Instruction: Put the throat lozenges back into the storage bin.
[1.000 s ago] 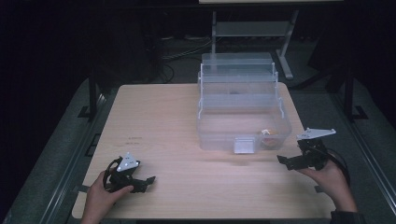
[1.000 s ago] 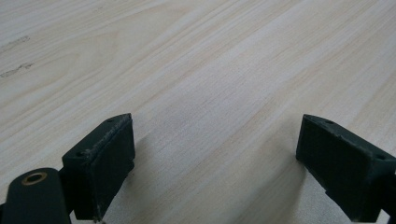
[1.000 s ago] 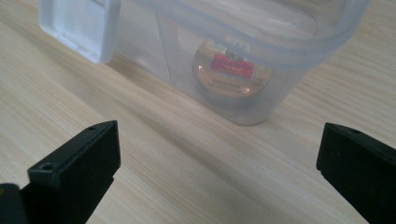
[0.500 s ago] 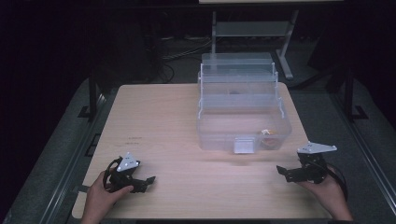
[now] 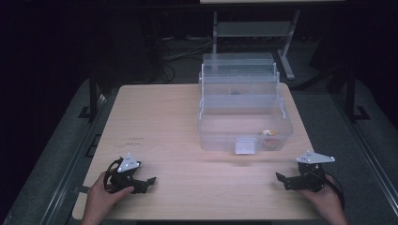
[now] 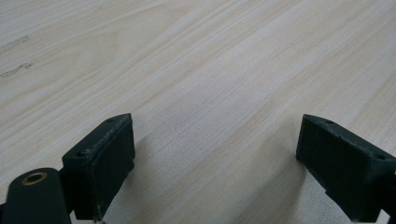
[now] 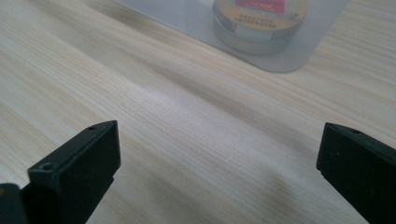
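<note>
Right gripper (image 5: pixel 287 180) drawn back to table's (image 5: pixel 187 112) near edge, jaws apart, empty; tin (image 7: pixel 259 21) in clear box (image 5: pixel 244 123) straight ahead; left gripper (image 5: pixel 146 183) apart, farther

Right gripper (image 5: pixel 286 180) has withdrawn from beside the clear box (image 5: pixel 244 110) toward the desk's (image 5: pixel 159 122) near right corner, and lowered.

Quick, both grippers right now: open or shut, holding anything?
Left gripper: open, holding nothing, low over the table.
Right gripper: open, holding nothing, near the clear box.
</note>
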Tool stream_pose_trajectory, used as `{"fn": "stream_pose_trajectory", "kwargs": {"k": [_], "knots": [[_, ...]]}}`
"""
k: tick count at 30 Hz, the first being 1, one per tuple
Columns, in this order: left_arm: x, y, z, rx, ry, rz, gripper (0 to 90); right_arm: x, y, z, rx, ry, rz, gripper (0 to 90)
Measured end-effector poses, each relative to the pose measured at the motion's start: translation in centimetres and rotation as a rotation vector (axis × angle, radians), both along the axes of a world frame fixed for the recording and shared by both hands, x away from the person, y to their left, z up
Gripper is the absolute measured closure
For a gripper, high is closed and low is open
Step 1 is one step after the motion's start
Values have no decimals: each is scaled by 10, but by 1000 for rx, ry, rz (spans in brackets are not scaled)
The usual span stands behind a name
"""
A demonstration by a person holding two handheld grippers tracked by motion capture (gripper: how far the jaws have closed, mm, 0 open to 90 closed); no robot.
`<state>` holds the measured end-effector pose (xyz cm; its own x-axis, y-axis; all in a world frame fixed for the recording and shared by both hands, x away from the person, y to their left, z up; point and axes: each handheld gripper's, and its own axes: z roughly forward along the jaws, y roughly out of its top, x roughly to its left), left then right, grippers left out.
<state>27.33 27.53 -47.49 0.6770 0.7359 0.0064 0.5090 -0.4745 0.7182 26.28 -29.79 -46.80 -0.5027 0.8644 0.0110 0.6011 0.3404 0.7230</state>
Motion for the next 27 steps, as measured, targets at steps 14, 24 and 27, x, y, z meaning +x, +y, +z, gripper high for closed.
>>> {"fn": "stream_pose_trajectory", "kwargs": {"k": [14, 24, 27], "knots": [[0, 0, 0, 0, 0, 0, 107, 2, 4, -14, -35, 11, 3, 0], [0, 0, 0, 0, 0, 0, 107, 5, 2, -16, -5, 37, 3, 0], [0, 0, 0, 0, 0, 0, 107, 5, 2, -16, -5, 37, 4, 0]]}}
